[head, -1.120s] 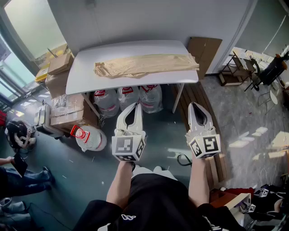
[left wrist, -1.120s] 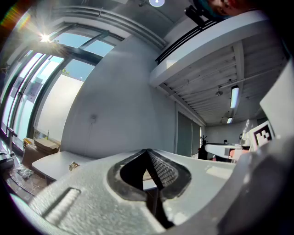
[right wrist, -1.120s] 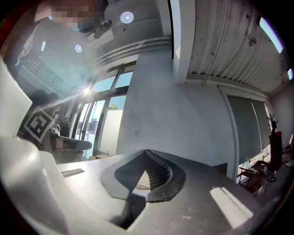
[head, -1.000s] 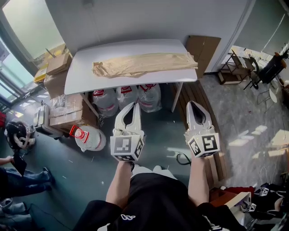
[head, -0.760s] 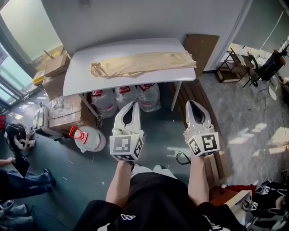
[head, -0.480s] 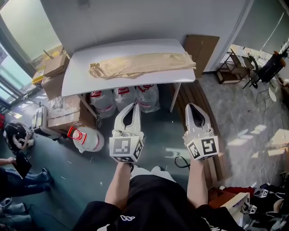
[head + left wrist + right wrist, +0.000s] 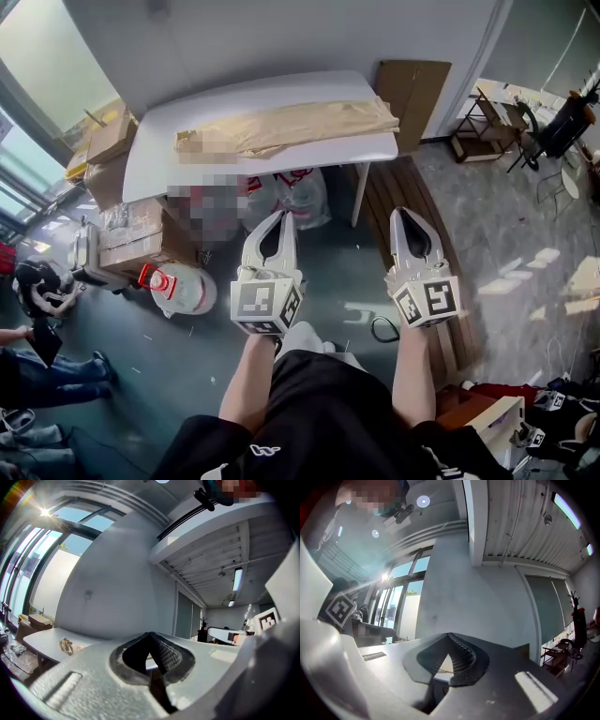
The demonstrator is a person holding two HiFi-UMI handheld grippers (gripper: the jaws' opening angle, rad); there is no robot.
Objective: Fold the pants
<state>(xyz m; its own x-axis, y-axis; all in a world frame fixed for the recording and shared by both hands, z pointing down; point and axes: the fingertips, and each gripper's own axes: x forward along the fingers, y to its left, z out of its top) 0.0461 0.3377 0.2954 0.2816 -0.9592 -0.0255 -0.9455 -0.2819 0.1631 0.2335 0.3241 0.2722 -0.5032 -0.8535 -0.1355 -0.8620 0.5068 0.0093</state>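
1. Beige pants (image 7: 281, 127) lie stretched lengthwise on the white table (image 7: 281, 92). One end reaches the table's right edge and the other stops short of its left edge. They look flat and unfolded, probably so that a first fold can be made cleanly.
2. Folding has not begun, as I judge it, because neither tool is near the cloth.
3. At the person's left, the left gripper (image 7: 279, 215) is held level in front of the body. It points toward the table's near edge but stays well apart from it. Its own view shows the jaw tips meeting with nothing between them.
4. Beside it, the right gripper (image 7: 405, 212) is carried the same way. Its jaws are closed and empty too. Carrying both side by side likely readies them to take 2 points of the pants together.
5. Under the table stand 2 or more clear bags (image 7: 302, 192) with red print.
6. Cardboard boxes (image 7: 114, 150) are stacked off the table's left edge, and a flat cardboard sheet (image 7: 412, 89) leans on the wall past its right edge.
7. Wooden boards (image 7: 389, 192) lie on the grey-green floor (image 7: 337, 272) near the right table leg.
8. Large windows (image 7: 28, 559) light the room from the left, and another person (image 7: 33, 361) sits at the far left.
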